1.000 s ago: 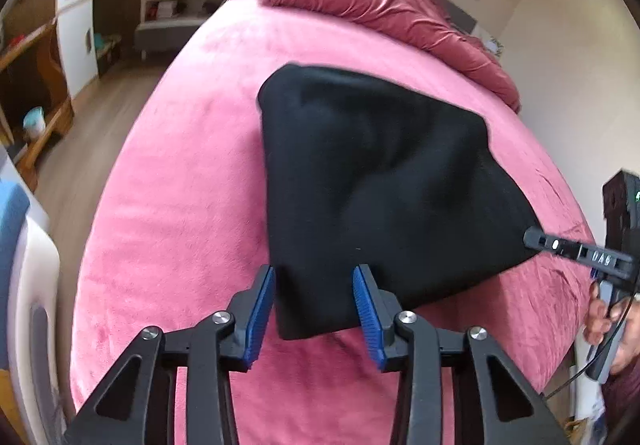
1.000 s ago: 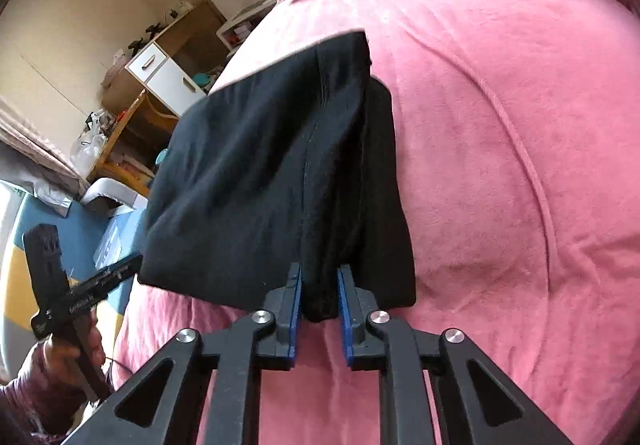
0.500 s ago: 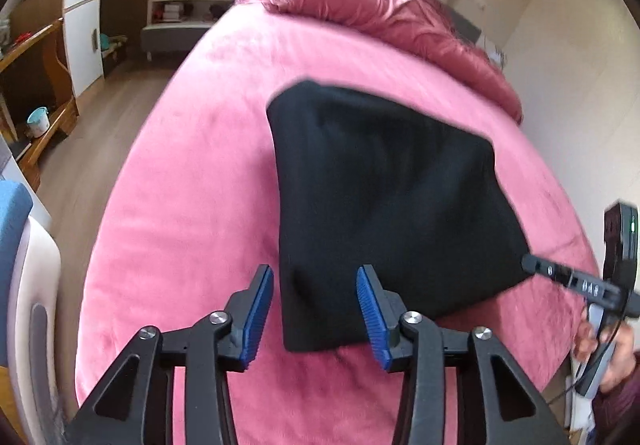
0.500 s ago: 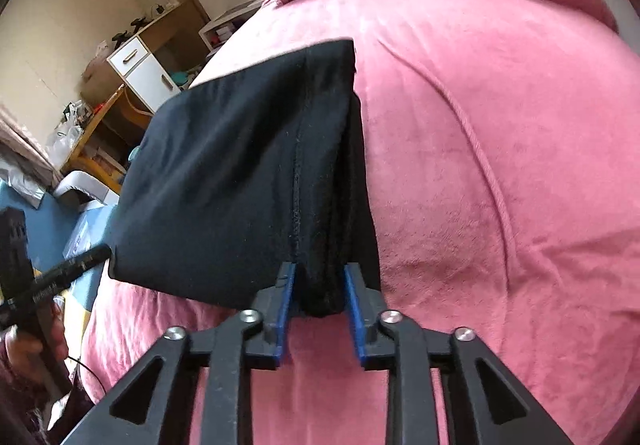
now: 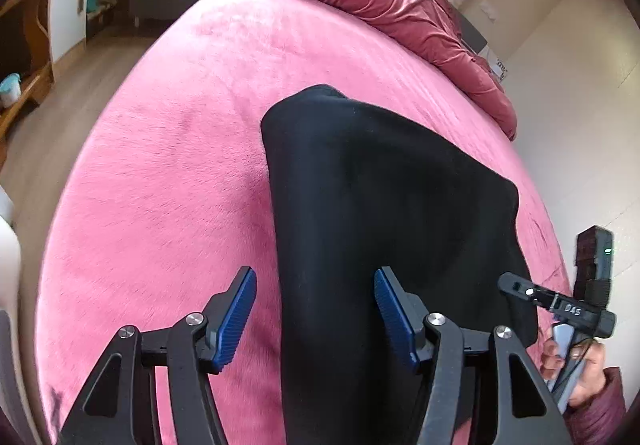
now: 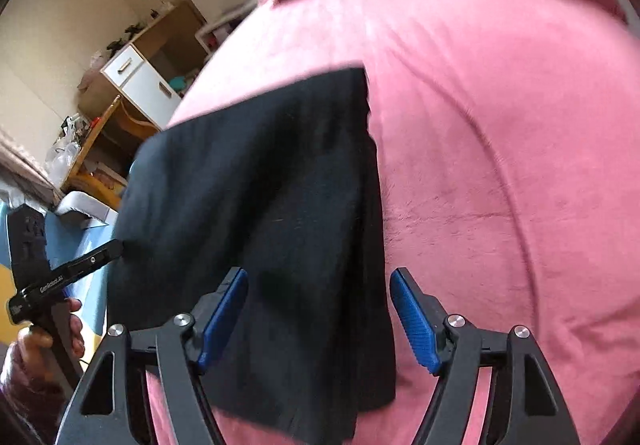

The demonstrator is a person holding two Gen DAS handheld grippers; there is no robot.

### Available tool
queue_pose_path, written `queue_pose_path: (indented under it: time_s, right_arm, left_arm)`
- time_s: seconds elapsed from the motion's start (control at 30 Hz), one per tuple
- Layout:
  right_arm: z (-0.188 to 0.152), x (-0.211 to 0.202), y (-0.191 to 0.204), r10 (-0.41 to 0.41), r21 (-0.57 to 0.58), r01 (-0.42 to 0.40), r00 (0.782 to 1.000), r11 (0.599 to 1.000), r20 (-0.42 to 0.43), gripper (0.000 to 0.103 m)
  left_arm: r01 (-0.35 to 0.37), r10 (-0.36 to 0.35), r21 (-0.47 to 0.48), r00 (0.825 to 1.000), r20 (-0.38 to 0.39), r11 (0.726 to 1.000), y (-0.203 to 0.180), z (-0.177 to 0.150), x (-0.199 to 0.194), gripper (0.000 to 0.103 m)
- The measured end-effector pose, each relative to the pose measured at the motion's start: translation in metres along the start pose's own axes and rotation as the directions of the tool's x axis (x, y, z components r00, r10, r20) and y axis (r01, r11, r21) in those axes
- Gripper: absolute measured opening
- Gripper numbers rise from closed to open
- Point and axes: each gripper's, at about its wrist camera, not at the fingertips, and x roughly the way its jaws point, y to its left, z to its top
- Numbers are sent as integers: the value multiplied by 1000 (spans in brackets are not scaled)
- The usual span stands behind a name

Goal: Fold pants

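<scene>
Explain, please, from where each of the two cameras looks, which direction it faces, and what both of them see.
Left wrist: sits behind the open left gripper, facing along the pink bed toward the red duvet; the right gripper and right hand show at the right edge.
Right wrist: sits behind the open right gripper, facing across the bed toward the shelves; the left gripper shows at the left edge.
Both see the black pants lying folded between the fingers.
</scene>
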Motion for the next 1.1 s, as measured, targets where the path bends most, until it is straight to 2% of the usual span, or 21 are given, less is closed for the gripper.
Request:
queue_pose_path:
  time_s: [0.03,0.07,0.1,0.13,0.17,0.27,0.37,0.43,0.47,0.5,0.53,0.57,0.67,0.73,0.8,0.9,0.93,1.1]
  right_arm:
    - [3,5,-3,36,11,-36,999,999,-7,74]
    - [5,11,-6,75,32,-75,997,997,-17,69]
    - [7,15,-6,103,30,-102,994,994,-23,63]
    - [9,16,-4,125,13,-124,992,992,-20,50]
    - [9,16,-1,122,-1,-122,992,993,-14,45]
    - [13,1,6,156,-36,-154,987,987,39,39]
    - [14,-8,12,195,-59,-191,977,980,86,39]
    - [13,2,13,184,-62,-180,980,982,68,39]
    - [13,9,11,175,-54,-172,983,984,57,39]
    - [12,18,6,161,-39,-159,986,986,44,39]
    - [11,26,0,164,-22,-163,986,986,41,43]
    - [11,29,-6,173,-1,-173,984,985,50,48]
    - [7,35,-18,174,43,-176,983,983,51,64]
    - [7,33,-18,165,53,-168,985,984,51,65]
    - [8,27,-13,111,34,-113,993,993,47,72]
    - [8,17,0,47,3,-47,997,999,54,73]
    - [7,11,6,2,-25,0,998,1000,68,73]
    - [-2,-13,25,-100,-81,112,985,990,144,73]
  left_arm:
    - [37,-37,-1,999,-2,999,1,3,4,61]
    - [48,-48,4,999,4,999,1,5,6,53]
    - [62,-63,19,998,13,998,-1,7,8,49]
    - [60,-61,35,998,20,998,-3,8,9,47]
    - [61,-63,46,998,29,997,-5,11,8,41]
    - [98,-103,56,990,93,994,-7,24,-11,35]
    - [78,-86,75,990,112,994,-8,37,-18,35]
    - [3,-11,102,996,84,995,-6,38,-10,38]
    - [-75,68,118,996,58,990,-5,35,0,43]
    - [-133,128,138,991,47,981,-6,32,5,53]
    - [-174,168,154,984,52,973,-8,28,8,59]
    - [-192,183,154,981,72,969,-9,24,6,62]
    - [-245,232,134,967,102,960,-16,13,-1,62]
    - [-267,252,125,959,128,955,-22,9,-6,62]
    - [-296,277,112,948,157,949,-25,1,-18,62]
    - [-298,274,102,941,196,949,-29,-2,-33,62]
    - [-299,274,99,939,206,949,-30,-4,-38,63]
    - [-297,269,88,932,244,951,-40,-12,-60,66]
